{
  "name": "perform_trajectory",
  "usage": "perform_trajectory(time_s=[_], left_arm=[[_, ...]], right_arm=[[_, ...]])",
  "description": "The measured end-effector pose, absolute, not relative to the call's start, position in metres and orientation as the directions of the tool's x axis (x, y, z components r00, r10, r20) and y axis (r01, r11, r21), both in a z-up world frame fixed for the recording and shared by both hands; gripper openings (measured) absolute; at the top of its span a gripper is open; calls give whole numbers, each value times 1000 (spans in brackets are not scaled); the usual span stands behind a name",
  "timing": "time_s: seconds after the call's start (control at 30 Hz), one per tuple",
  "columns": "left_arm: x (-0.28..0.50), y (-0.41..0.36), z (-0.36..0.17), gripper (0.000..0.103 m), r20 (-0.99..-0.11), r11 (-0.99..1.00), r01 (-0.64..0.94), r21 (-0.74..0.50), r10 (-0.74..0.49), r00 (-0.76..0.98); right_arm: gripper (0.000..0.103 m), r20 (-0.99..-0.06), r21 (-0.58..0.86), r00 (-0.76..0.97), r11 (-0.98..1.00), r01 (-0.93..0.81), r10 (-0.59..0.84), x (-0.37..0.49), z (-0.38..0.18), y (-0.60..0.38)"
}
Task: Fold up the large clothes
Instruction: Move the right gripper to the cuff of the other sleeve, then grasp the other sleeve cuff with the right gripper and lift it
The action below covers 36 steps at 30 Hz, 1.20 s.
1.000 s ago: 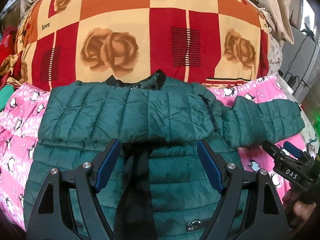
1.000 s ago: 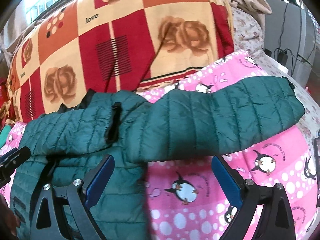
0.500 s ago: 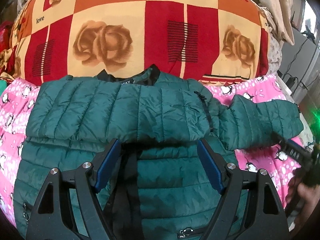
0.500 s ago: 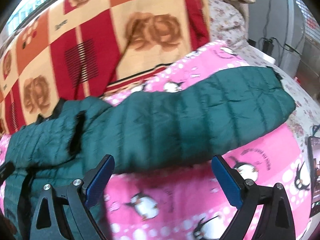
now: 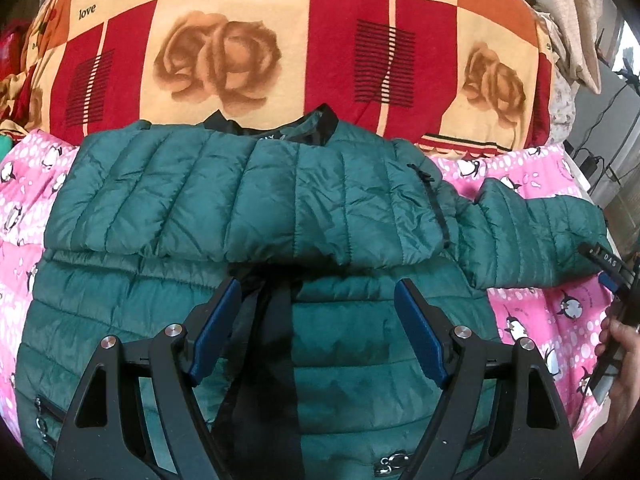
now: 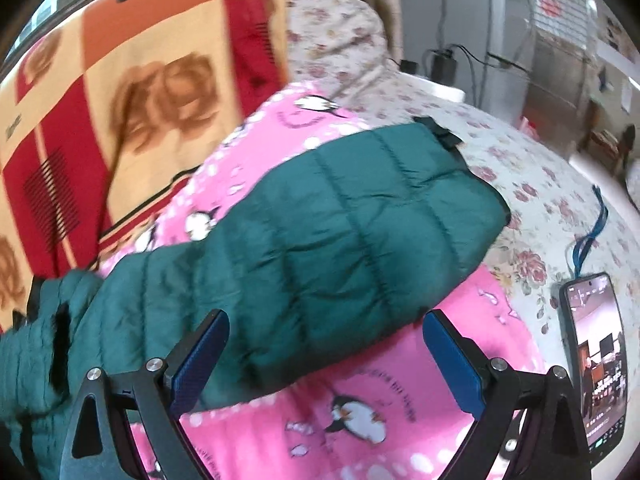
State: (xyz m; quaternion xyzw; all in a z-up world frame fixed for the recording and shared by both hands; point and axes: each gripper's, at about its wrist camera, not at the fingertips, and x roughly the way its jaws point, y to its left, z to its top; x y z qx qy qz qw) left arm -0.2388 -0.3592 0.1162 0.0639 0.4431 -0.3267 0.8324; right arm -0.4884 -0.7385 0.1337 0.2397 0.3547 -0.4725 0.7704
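A dark green quilted jacket [image 5: 256,208] lies on a pink penguin blanket [image 5: 540,320], one sleeve folded across its chest. The other sleeve [image 6: 344,240] stretches out to the right over the pink blanket. My left gripper [image 5: 318,320] hovers open over the jacket's black front zipper band, with nothing between its blue pads. My right gripper [image 6: 326,352] stands open just before the outstretched sleeve's lower edge, holding nothing. In the left wrist view the right gripper [image 5: 608,268] shows at the sleeve's cuff, with a hand [image 5: 618,344] below it.
A red, orange and cream rose-print blanket [image 5: 280,40] rises behind the jacket. A floral bedsheet [image 6: 520,168] extends to the right, where a lit phone [image 6: 596,364] lies with a blue cord. Cables and chargers sit at the far right edge.
My right gripper has swung to the right along the outstretched sleeve toward its cuff, bringing the phone into view. My left gripper has sunk slightly closer to the jacket.
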Motion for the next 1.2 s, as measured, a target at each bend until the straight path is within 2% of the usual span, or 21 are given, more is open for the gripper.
perform_trajectory(time_s=[0.43,0.83,1.17,1.2], left_arm=[[-231,-356,113,79,-787,779,602,-173,-477,392],[-223,-353,107,79,-797,787,585,-194,-474,374],[-221,-351,101,79,-802,795,577,-185,-461,379],[-220,-350,101,79,-803,795,578,-184,-460,378]], right_arm=[[96,-758,140,356,397,907,-547,-483,124,-783],[96,-770,86,292,362,928,-567,-481,123,-783],[96,-749,110,287,315,943,-598,-483,119,-800],[90,-741,113,298,326,939,-601,-482,118,-801]])
